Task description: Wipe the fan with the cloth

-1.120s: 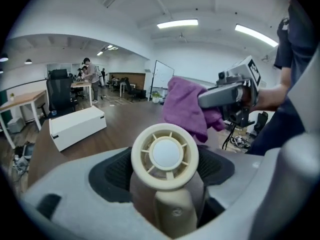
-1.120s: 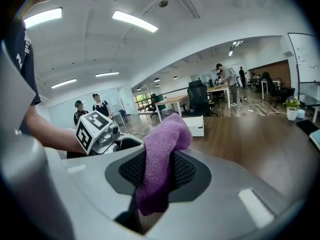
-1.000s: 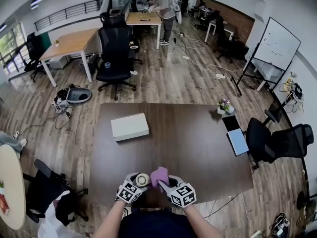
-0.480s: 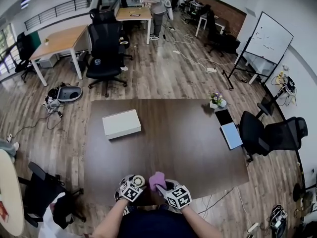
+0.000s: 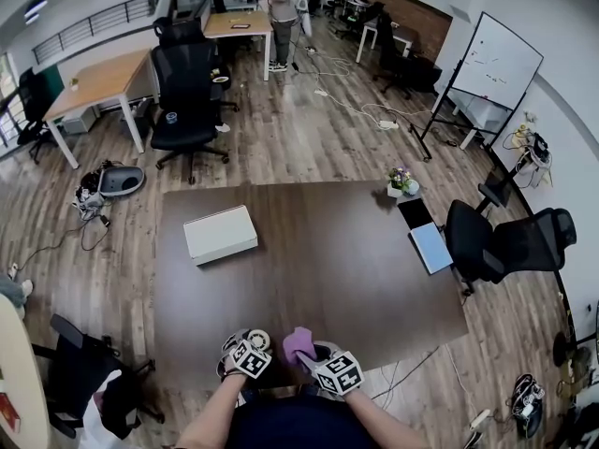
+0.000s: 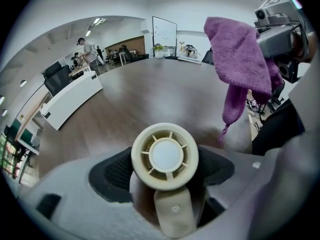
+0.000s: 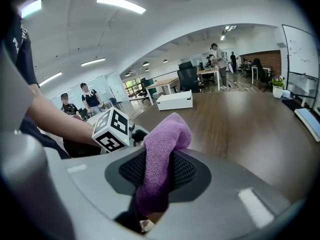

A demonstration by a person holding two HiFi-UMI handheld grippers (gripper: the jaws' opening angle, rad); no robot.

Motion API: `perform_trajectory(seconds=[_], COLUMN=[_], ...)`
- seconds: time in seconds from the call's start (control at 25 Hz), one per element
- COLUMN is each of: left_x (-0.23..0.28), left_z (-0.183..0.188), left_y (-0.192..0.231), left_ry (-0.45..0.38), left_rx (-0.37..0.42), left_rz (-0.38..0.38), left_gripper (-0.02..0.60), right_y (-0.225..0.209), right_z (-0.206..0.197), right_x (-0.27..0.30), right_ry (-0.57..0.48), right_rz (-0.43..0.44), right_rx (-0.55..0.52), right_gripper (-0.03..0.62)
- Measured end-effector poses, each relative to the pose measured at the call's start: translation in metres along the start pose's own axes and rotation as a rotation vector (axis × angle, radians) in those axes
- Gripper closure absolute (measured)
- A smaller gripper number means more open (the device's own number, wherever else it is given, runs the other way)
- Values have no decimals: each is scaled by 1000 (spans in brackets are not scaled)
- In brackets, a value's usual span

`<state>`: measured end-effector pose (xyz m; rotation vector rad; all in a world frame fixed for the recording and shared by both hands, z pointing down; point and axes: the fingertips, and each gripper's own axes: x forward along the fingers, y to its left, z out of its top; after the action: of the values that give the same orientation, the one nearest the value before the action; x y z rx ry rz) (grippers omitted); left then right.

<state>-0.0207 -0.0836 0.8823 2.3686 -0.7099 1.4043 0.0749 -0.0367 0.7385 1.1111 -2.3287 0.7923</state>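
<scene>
Dark table (image 5: 328,251) lies below; at its near edge my left gripper (image 5: 253,348) has its jaws pinching the small fan (image 6: 165,156); my right gripper (image 5: 316,355) has its jaws pinching the cloth (image 7: 162,154) just beside it; hard rubbing could twist the fan loose; the white box (image 5: 220,235) is shut, contents unseen.

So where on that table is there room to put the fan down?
The wide middle of the table, between the box and the tablet, is bare; so is the near left corner. The near edge is crowded: the left claw holds the fan, the right claw the cloth.
</scene>
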Motion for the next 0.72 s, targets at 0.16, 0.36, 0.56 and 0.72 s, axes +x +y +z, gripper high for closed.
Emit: perform_trajectory(seconds=[0.16, 0.36, 0.56, 0.72], left_x=[3, 1, -6, -26], left_z=[-2, -1, 2, 4], left_y=[-2, -2, 2, 4], left_ry=[21, -10, -36, -94], left_rx=[-13, -30, -44, -90], left_rz=[-5, -14, -9, -1], left_gripper=[204, 201, 171, 169], right_y=[-1, -2, -4, -6], right_z=[-5, -6, -5, -3], right_x=[-2, -1, 2, 7], right_ry=[10, 13, 9, 9], right_rz=[1, 1, 4, 1], right_rx=[4, 16, 24, 34], right_gripper=[479, 479, 479, 479])
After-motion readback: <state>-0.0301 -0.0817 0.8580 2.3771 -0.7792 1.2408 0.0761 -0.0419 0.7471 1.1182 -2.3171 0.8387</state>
